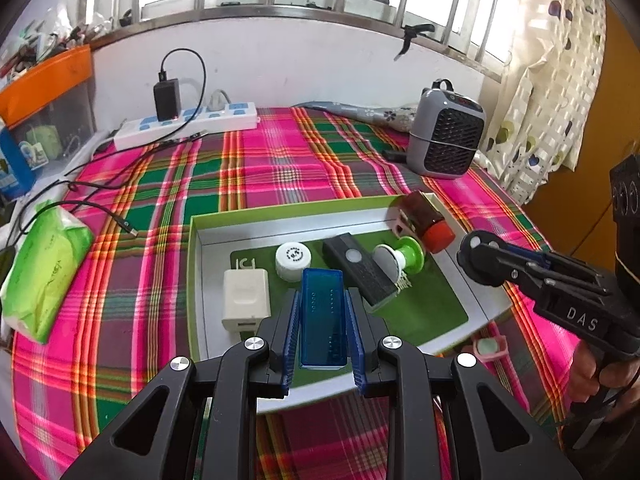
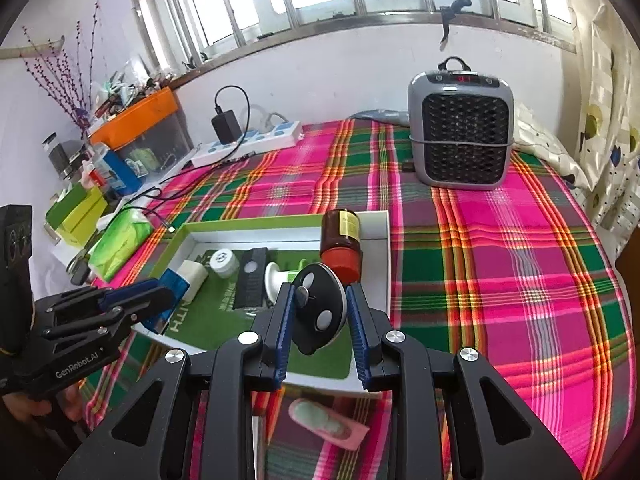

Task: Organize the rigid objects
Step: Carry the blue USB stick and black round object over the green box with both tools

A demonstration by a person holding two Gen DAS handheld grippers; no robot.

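A green-rimmed white box (image 1: pixel 200 236) lies on the plaid cloth and holds a white charger (image 1: pixel 245 300), a white cap (image 1: pixel 293 258), a black block (image 1: pixel 360 272), a green-and-white knob (image 1: pixel 400 258) and a brown jar with a red lid (image 1: pixel 424 220). My left gripper (image 1: pixel 323 320) is shut on a blue translucent case (image 1: pixel 322 316) over the box's front part. My right gripper (image 2: pixel 320 316) is shut on a black round disc (image 2: pixel 318 312) above the box's right front; it shows from the side in the left wrist view (image 1: pixel 480 258).
A grey fan heater (image 2: pixel 460 132) stands at the back right. A white power strip (image 1: pixel 188 124) with cables lies at the back left. A green tissue pack (image 1: pixel 44 276) is left of the box. A pink-rimmed small item (image 2: pixel 328 424) lies in front of the box.
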